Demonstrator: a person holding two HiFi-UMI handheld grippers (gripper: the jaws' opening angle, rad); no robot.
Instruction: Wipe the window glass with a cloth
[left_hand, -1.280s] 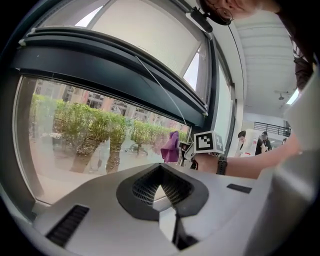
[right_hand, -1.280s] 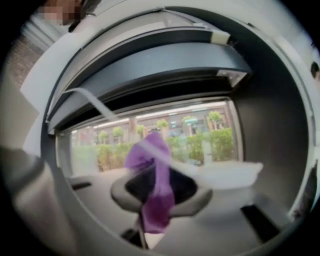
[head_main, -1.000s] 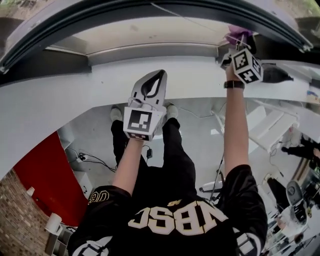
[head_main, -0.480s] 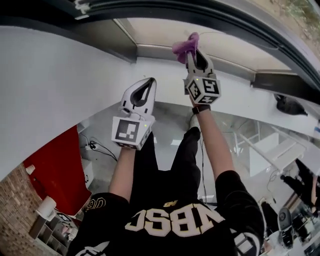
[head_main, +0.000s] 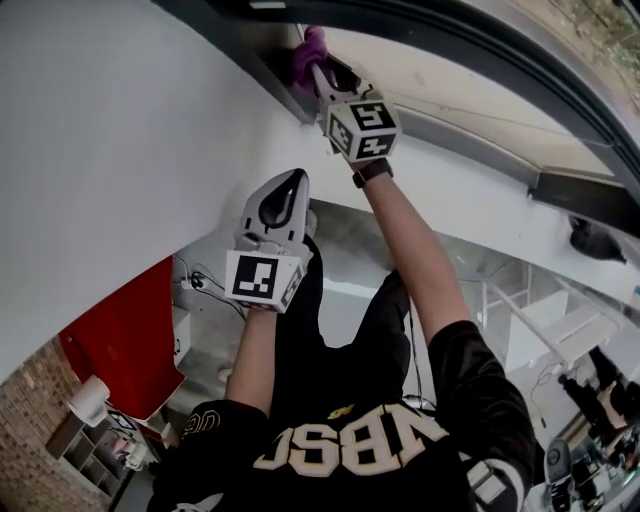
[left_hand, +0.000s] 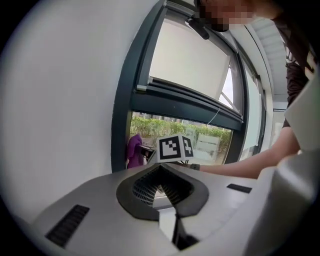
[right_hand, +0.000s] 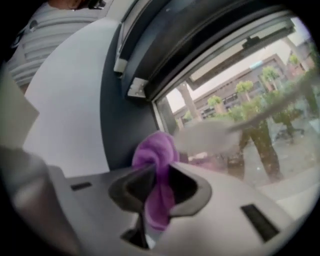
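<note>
the right gripper (head_main: 325, 75) clamps the purple cloth (right_hand: 157, 155), bunched out front to meet the window glass (right_hand: 240, 120) beside the dark frame (right_hand: 125, 125); the left gripper (left_hand: 160, 186), jaws together and empty, hangs clear.

The purple fabric cloth (right_hand: 156, 159) is gripped between the 2 jaws of the right gripper (head_main: 320, 72) at the left edge of the clear window glass (right_hand: 235, 95), just beside the dark window frame (right_hand: 122, 112). The left gripper (head_main: 293, 180), jaws together, is held lower and further left, before the flat white wall (head_main: 110, 150).
</note>
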